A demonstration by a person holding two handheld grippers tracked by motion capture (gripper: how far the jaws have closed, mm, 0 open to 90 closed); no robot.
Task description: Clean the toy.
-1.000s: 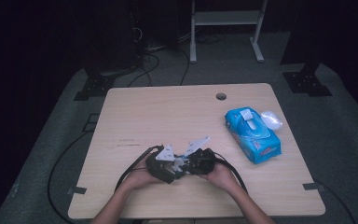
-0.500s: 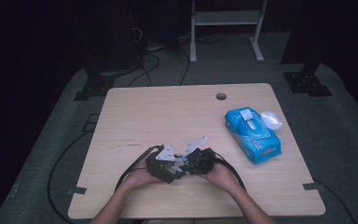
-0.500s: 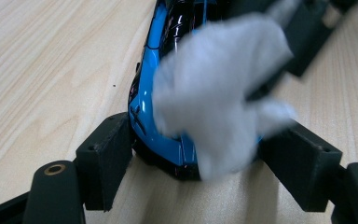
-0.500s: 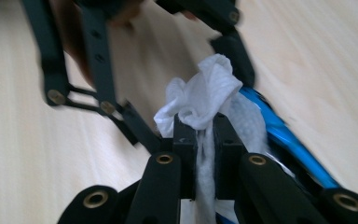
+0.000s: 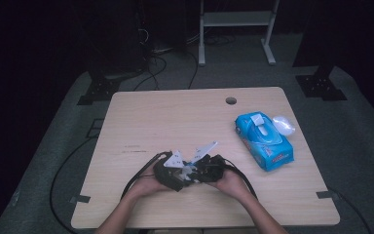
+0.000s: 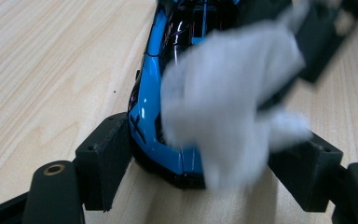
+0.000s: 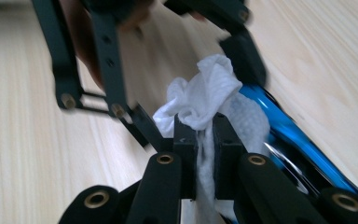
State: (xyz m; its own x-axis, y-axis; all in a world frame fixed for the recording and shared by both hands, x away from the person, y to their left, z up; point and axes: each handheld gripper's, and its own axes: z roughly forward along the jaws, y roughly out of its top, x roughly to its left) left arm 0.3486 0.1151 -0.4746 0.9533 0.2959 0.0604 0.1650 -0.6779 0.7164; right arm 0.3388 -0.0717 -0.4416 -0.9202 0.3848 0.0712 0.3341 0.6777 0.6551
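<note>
We saw little change over the last second: both grippers stayed just left of the blue wipes pack (image 5: 264, 143). The left gripper (image 6: 200, 154) still clamped the blue toy car (image 6: 151, 93); the right gripper (image 7: 205, 140) pinched a white wipe (image 7: 205, 100) against it. Wiping, probably, continued mid-stroke.

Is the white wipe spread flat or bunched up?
Bunched: the wipe is crumpled, pinched in the right tool against the blue toy car.

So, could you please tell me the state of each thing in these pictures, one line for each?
Left tool: shut on the blue toy car.
Blue toy car: clamped at its end, resting on the table.
Right tool: shut on the white wipe.
White wipe: crumpled, pressed against the car.
Wipes pack: lying flat, flap open.
</note>
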